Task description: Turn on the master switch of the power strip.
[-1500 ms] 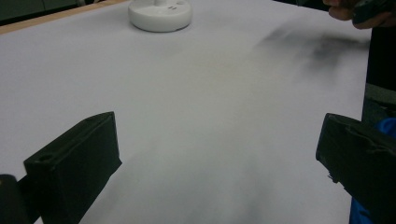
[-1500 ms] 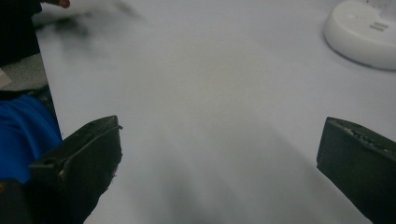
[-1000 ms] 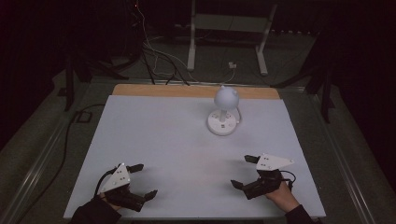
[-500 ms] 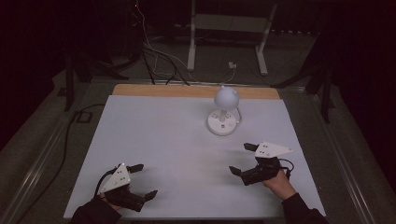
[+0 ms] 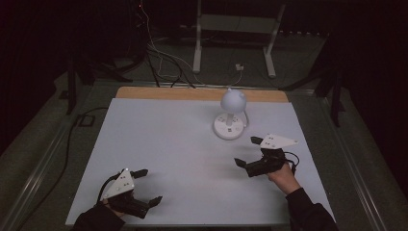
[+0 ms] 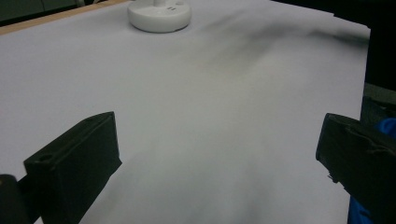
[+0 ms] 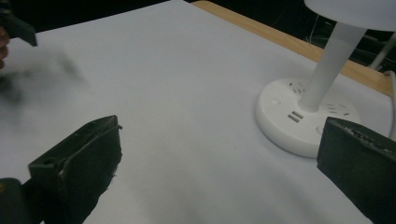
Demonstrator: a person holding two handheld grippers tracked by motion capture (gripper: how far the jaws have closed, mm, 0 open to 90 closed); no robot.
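A white desk lamp stands toward the far right of the white table (image 5: pixel 183 139). It has a round base with sockets (image 5: pixel 229 127) and a dome head (image 5: pixel 233 99). My right gripper (image 5: pixel 246 151) is open, just in front of and to the right of the base, empty. In the right gripper view the wide-apart jaws of the right gripper (image 7: pixel 219 158) frame the lamp base (image 7: pixel 303 114) and its stem (image 7: pixel 331 60). My left gripper (image 5: pixel 150 186) sits open near the front left edge, empty. Across the bare sheet from the left gripper (image 6: pixel 219 154) is the lamp base (image 6: pixel 159 11).
A wooden strip (image 5: pixel 192 94) runs along the table's far edge. Behind it stand a white metal frame (image 5: pixel 231 29) and loose cables (image 5: pixel 159 57) on the dark floor. A black cable (image 5: pixel 72 139) trails down the left side.
My right gripper has moved away from the front edge, up toward the lamp base. The left gripper has stayed where it was.
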